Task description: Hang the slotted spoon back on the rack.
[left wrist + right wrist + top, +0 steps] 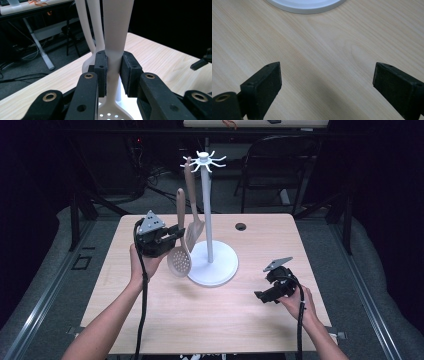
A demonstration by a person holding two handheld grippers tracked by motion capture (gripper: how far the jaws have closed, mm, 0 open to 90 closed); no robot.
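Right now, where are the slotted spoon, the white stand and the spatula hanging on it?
slotted spoon (180, 261): high view, perforated bowl.
white stand (207, 205): high view, upright pole.
spatula (194, 233): high view, flat blade.

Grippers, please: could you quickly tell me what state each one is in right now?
Left gripper: closed on the handle of the beige slotted spoon, by the white utensil stand.
Right gripper: open, holding nothing, over the table.

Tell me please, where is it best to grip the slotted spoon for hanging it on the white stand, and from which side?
Probably at the narrow neck of the handle just above the perforated bowl, where the left gripper already clamps the slotted spoon. Come level from the table's left side: the handle stands upright, so the pads meet its flat faces and the top stays free for the stand.
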